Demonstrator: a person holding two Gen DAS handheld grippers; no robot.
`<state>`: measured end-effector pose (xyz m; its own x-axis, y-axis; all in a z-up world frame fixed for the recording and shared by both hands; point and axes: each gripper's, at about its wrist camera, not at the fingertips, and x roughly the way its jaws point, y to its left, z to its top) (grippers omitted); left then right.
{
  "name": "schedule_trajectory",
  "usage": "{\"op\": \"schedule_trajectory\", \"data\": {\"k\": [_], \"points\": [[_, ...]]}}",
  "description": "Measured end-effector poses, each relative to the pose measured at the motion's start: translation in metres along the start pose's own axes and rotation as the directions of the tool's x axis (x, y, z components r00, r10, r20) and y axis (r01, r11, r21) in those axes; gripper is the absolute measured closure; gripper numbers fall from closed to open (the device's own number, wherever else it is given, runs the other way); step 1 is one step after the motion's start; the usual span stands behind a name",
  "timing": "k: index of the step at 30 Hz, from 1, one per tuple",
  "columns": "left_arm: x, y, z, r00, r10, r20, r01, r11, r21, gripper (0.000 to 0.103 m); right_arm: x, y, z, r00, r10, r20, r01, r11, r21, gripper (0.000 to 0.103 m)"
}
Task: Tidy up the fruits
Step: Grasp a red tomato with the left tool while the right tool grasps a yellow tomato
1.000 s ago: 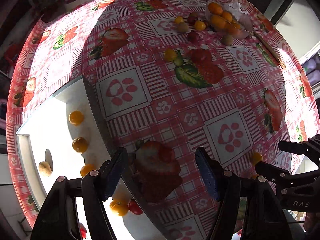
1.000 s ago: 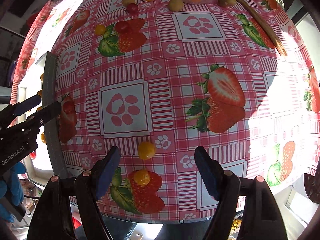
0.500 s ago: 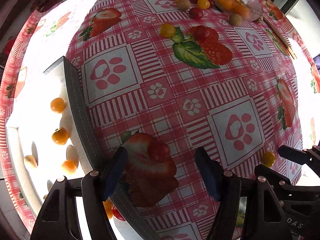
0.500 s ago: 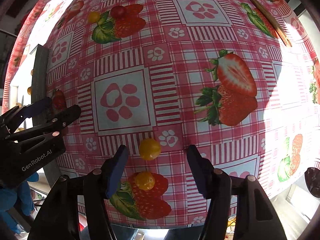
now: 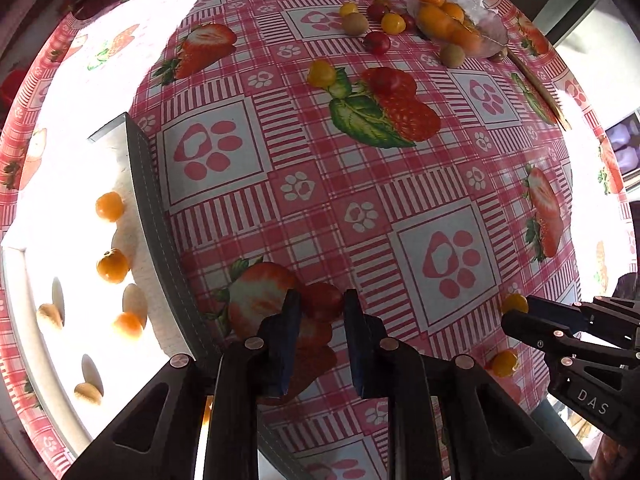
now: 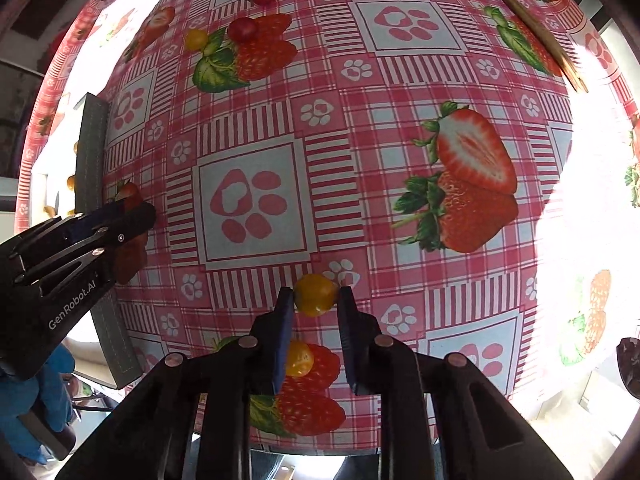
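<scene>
Pink checked oilcloth printed with strawberries and paw marks fills both views, sunlit at the edges. Both claws have just been closing, each with a fruit between its pads. Low in the left wrist view, the left gripper now pinches a red cherry tomato that sits on a printed strawberry, just beside the grey rim of the white tray. Low in the right wrist view, the right gripper clamps a yellow cherry tomato; a second yellow one lies just below it, loose, partly behind the left pad. A half second ago both sets of jaws stood wide around these same fruits, so the grasps look freshly made, and lifting is probably next. Several orange fruits already lie in the tray at the left edge. More loose fruit and a clear bowl wait at the upper right.
</scene>
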<state>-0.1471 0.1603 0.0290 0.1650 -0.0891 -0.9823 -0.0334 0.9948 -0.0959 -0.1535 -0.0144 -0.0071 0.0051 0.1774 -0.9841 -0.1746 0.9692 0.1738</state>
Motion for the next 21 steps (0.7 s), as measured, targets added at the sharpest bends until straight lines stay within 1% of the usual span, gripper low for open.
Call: {"op": "schedule_trajectory", "data": {"k": [2,8,13,17,21], "points": [[-0.008,0.002,-0.003,1.0,-0.026,0.011,0.026,0.999,-0.026,0.08,-0.005,-0.004,0.0,1.0,0.02,0.009,-0.02,1.0,0.017,0.079],[-0.033,0.015,-0.012,0.998,-0.047,0.05,0.05,0.997,-0.056,0.08,-0.019,-0.014,0.0,0.998,0.05,0.034,-0.052,0.998,0.037,0.079],[-0.051,0.028,-0.02,0.996,-0.051,0.079,0.057,0.996,-0.069,0.08,-0.029,-0.019,0.006,0.997,0.054,0.046,-0.055,0.998,0.032,0.079],[-0.054,0.027,-0.02,0.994,-0.045,0.096,0.053,0.994,-0.091,0.08,-0.034,-0.014,0.007,0.997,0.055,0.051,-0.056,0.998,0.022,0.079],[-0.062,0.036,-0.027,0.993,-0.037,0.111,0.05,0.992,-0.118,0.08,-0.033,-0.006,0.008,0.998,0.04,0.042,-0.04,0.999,-0.006,0.079]]}}
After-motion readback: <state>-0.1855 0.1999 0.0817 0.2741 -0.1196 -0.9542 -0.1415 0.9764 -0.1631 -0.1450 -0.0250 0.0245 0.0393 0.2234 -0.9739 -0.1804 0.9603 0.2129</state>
